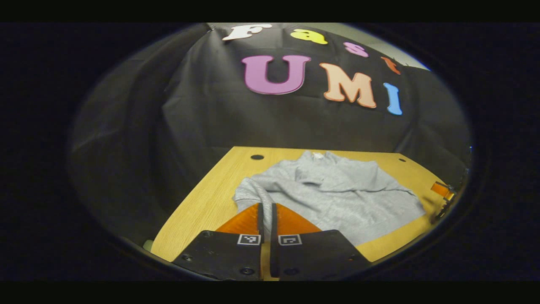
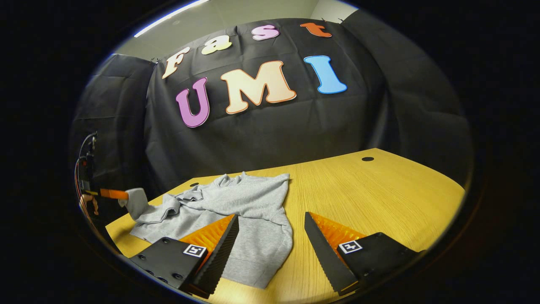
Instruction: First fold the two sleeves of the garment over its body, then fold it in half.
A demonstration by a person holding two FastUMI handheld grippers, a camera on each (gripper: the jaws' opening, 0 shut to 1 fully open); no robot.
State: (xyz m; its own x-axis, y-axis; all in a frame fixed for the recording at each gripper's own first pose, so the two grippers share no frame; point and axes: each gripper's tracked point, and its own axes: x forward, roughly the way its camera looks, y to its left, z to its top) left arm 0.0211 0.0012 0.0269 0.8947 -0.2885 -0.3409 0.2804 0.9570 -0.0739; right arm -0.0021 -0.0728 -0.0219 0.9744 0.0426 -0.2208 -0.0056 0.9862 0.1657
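Observation:
A grey sweatshirt (image 1: 337, 190) lies spread on the wooden table (image 1: 202, 202), collar toward the booth wall. My left gripper (image 1: 266, 205) is shut on the end of its near sleeve (image 1: 253, 192), which runs up between the fingers. In the right gripper view that same gripper (image 2: 120, 195) sits at the far left, holding the sleeve cuff (image 2: 136, 202) lifted off the table. My right gripper (image 2: 271, 216) stands wide open just above the sweatshirt (image 2: 244, 202) at its hem side, nothing between its fingers. It also appears at the right edge (image 1: 441, 190) of the left gripper view.
The black cloth wall hangs close behind the table. Round cable holes (image 1: 257, 157) (image 2: 367, 158) are cut near the table's back corners. Bare wood (image 2: 379, 190) stretches to the right of the sweatshirt in the right gripper view. A hand (image 2: 86, 202) holds the left gripper.

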